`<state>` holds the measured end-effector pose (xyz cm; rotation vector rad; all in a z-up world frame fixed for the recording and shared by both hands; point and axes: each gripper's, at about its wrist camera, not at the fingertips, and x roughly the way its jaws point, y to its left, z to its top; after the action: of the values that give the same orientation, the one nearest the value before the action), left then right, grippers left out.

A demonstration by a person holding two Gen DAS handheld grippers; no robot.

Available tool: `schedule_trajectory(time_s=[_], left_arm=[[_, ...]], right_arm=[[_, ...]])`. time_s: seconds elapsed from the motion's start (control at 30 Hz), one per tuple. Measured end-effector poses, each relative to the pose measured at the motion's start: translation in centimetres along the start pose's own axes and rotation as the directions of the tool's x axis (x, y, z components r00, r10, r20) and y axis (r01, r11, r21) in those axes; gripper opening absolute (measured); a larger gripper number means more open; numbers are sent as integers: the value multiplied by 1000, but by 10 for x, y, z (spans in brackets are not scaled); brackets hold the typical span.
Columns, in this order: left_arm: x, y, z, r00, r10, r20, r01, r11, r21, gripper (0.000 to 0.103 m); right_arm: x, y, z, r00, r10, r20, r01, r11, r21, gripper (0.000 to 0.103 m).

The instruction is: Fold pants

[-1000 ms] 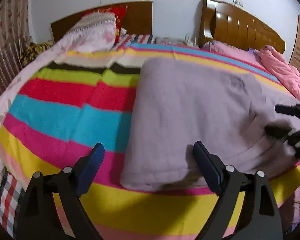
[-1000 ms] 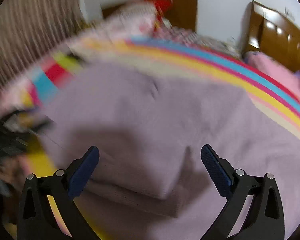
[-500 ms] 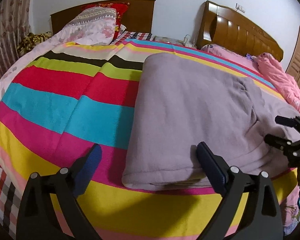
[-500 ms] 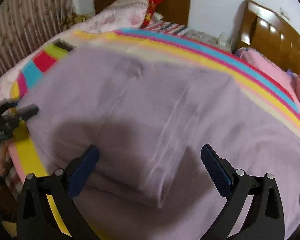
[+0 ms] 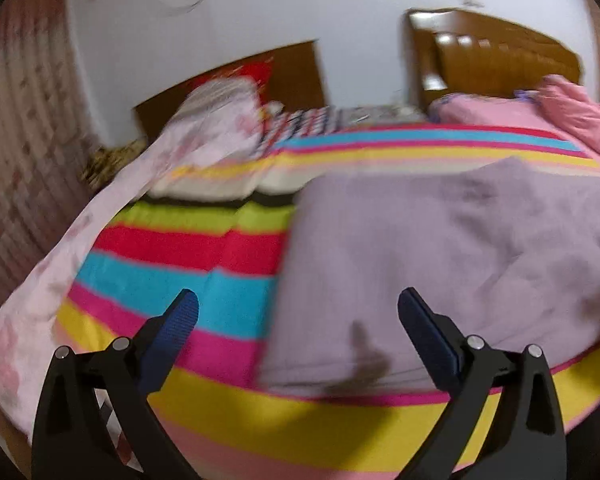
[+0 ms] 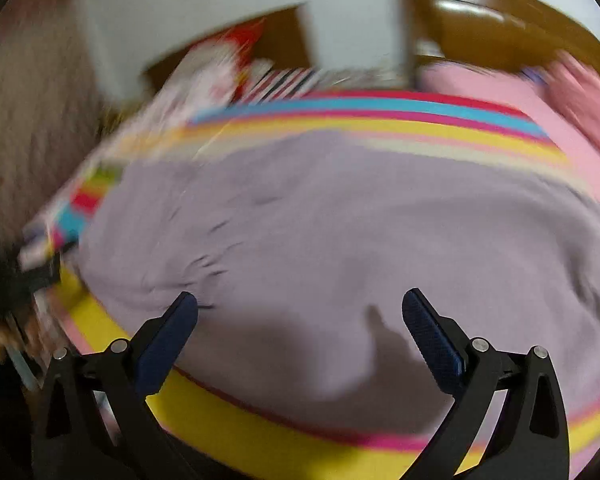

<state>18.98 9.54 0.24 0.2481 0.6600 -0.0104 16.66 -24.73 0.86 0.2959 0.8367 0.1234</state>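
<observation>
The lilac pants (image 5: 440, 256) lie folded flat on the striped bedspread (image 5: 204, 276); they fill most of the right wrist view (image 6: 340, 240). My left gripper (image 5: 298, 316) is open and empty, raised above the near left edge of the pants. My right gripper (image 6: 300, 316) is open and empty above the near part of the pants. Both views are blurred by motion. The left gripper shows as a dark blur at the left edge of the right wrist view (image 6: 36, 276).
Pillows (image 5: 216, 120) and a wooden headboard (image 5: 292, 76) stand at the far end. A second wooden headboard (image 5: 496, 56) and pink bedding (image 5: 572, 116) are at the far right. A curtain (image 5: 24, 152) hangs on the left.
Both grippers have pulled back and tilted up from the pants, still open. The right gripper has left the left wrist view. The pants lie unmoved.
</observation>
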Motion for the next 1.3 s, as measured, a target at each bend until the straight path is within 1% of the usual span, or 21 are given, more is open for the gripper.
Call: schedule_trajectory(time_s=[0.07,0.13,0.17,0.23,0.3,0.43,0.5,0.53,0.57,0.6,0.67,0.7,0.77,0.87,0.9,0.97,1.03,1.1,1.2,1.27,1.3], left_arm=[[-6,-25,12,997,-71,23,70,997,43,101],[-6,-56,25,991,-130,39,127,988,89,101],[-4,-69,30,988,-146,40,141,984,109,101],[3,-97,40,986,-163,35,156,976,154,101],[13,-117,46,985,-173,18,167,970,178,101],[36,-144,51,989,-144,-45,150,964,219,101],[49,-151,43,989,-112,-96,132,961,243,101],[52,-153,38,988,-110,-111,135,960,244,101],[54,-150,34,987,-126,-104,146,965,218,101],[56,-146,33,984,-145,-106,163,970,180,101],[62,-139,32,975,-181,-132,197,973,120,101],[65,-136,33,969,-199,-146,214,972,95,102],[69,-132,32,961,-222,-163,236,969,69,102],[69,-129,30,957,-239,-163,252,966,63,102],[70,-128,30,956,-242,-164,254,965,61,102],[72,-127,29,954,-250,-166,262,964,54,102],[72,-126,30,951,-259,-169,271,961,47,102],[72,-125,29,948,-268,-172,279,959,41,102],[72,-124,29,949,-266,-170,277,960,44,102],[73,-124,29,948,-268,-171,279,959,41,102],[72,-124,29,948,-267,-170,278,960,42,102]], right_arm=[[-28,-58,-11,998,-52,30,45,978,202,98],[-52,-109,-29,993,-100,56,74,934,349,98],[-59,-125,-35,992,-102,69,67,920,387,98],[-70,-154,-44,992,-31,118,-24,897,442,97],[-70,-164,-42,991,0,132,-60,891,451,97],[-86,-173,-35,985,-4,174,-77,888,454,96],[-101,-180,-36,979,-77,187,-16,892,452,96],[-104,-183,-38,978,-116,174,23,887,461,96],[-101,-190,-40,980,-153,131,70,869,489,96],[-94,-201,-45,986,-137,98,65,846,530,95],[-80,-214,-52,995,-51,83,-7,815,580,89],[-80,-213,-51,994,-56,91,-6,823,568,88],[-72,-208,-43,997,-57,51,22,848,530,87],[-58,-197,-26,995,-93,-45,103,876,470,87],[-58,-196,-24,993,-101,-66,120,878,463,86],[-60,-203,-25,992,-113,-58,127,860,494,81],[-57,-208,-21,990,-127,-64,142,857,495,82],[-52,-201,-20,985,-132,-110,169,865,472,83],[-50,-192,-22,988,-70,-135,125,880,459,81],[-53,-199,-24,992,-57,-113,105,868,485,76],[-54,-205,-24,994,-57,-96,98,851,515,74]])
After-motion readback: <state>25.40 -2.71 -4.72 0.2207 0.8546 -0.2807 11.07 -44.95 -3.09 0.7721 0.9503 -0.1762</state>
